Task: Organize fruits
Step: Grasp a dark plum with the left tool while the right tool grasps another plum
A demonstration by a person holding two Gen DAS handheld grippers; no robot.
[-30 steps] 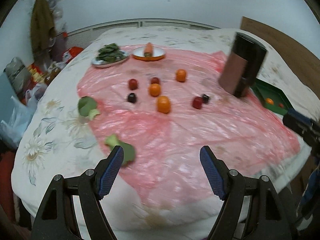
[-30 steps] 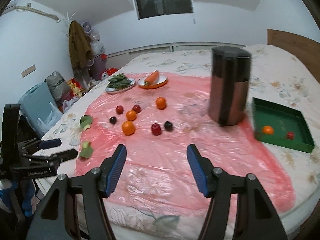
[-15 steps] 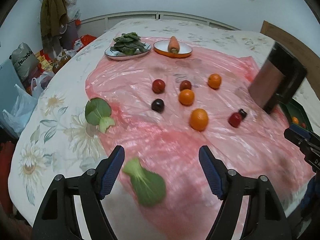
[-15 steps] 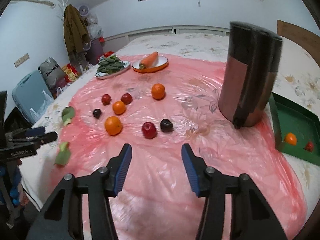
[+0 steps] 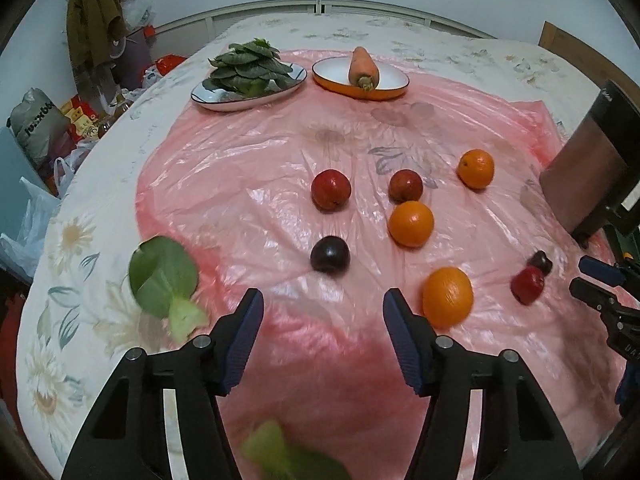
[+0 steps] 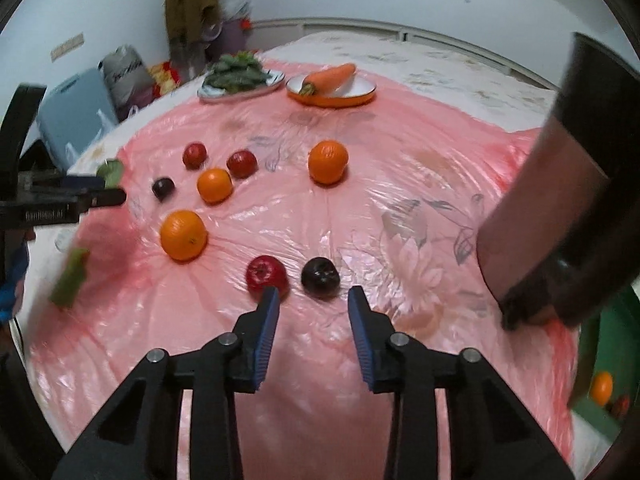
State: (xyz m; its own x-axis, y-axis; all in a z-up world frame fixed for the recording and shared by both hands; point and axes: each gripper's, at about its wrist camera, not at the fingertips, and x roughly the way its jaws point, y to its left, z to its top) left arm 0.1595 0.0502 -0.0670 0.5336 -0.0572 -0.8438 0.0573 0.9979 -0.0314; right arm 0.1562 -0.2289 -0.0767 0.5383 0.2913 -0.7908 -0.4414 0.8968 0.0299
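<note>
Oranges, red apples and dark plums lie scattered on a pink plastic sheet [image 5: 248,168]. My left gripper [image 5: 323,304] is open and empty, just short of a dark plum [image 5: 330,255], with an orange [image 5: 448,297] to its right. My right gripper [image 6: 313,300] is open and empty; a dark plum [image 6: 320,277] sits just ahead between the jaws, and a red apple [image 6: 266,276] touches the left finger tip. A green tray [image 6: 596,408] at the right edge holds an orange [image 6: 601,388] and a red fruit.
A tall dark cylinder [image 6: 560,216] stands right of the fruit, in front of the tray. A plate of greens [image 5: 248,76] and a bowl with a carrot [image 5: 362,76] sit at the far side. Loose green leaves [image 5: 164,280] lie at the sheet's left edge.
Both grippers have moved forward and lower toward the fruit. The right gripper's jaws have narrowed a little and now flank the dark plum. The leaf has slid under the left gripper.
</note>
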